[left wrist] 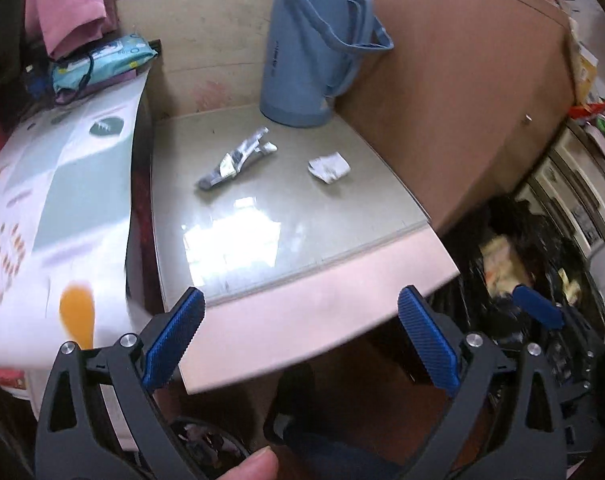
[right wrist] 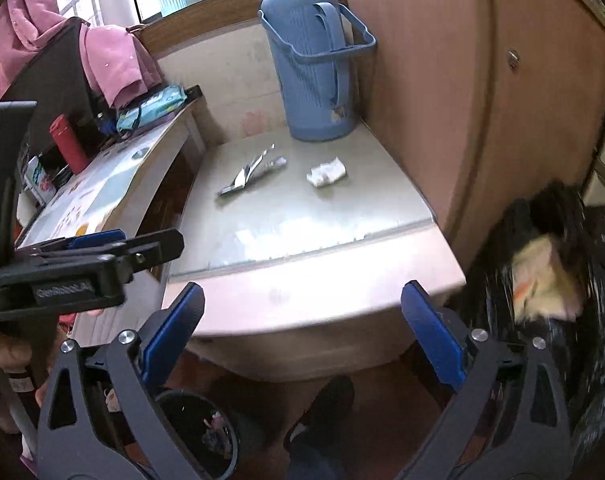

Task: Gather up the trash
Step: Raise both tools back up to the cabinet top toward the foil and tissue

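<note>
Hovering off the table [left wrist: 322,300] edge, both claws gape empty over open floor

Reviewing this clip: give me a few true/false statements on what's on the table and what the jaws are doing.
1. A crumpled tissue lies on the table. True.
2. The foil wrapper is held by the left gripper. False: it lies on the table; those jaws are empty.
3. The blue thermos has tipped over. False: it stands upright.
4. The right gripper holds nothing. True.
</note>
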The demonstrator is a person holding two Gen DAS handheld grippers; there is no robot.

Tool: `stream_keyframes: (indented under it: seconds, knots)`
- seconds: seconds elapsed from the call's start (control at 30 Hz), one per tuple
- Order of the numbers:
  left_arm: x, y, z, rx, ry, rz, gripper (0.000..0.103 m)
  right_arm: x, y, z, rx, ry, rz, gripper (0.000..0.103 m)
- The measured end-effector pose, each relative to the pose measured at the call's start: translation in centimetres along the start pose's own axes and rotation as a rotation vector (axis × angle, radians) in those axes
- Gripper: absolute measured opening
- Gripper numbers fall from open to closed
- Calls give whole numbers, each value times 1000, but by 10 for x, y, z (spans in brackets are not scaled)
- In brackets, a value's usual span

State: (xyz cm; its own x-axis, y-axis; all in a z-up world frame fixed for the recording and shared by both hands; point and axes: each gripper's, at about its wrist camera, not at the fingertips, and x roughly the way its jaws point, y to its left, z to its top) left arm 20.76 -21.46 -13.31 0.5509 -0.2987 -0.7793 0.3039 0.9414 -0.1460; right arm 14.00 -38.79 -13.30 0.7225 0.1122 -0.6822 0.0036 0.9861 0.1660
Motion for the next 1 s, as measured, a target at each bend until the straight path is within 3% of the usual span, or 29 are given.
stream_keyframes:
  seconds: [0.53, 1.0]
  knots:
    - [109, 17, 84, -55, -9, 229, 95, 132, -23, 83, -33, 91, 4, 98]
    - [182, 32, 110, -119, 35, 147, 95, 201, -45, 107, -40, 135, -7, 98]
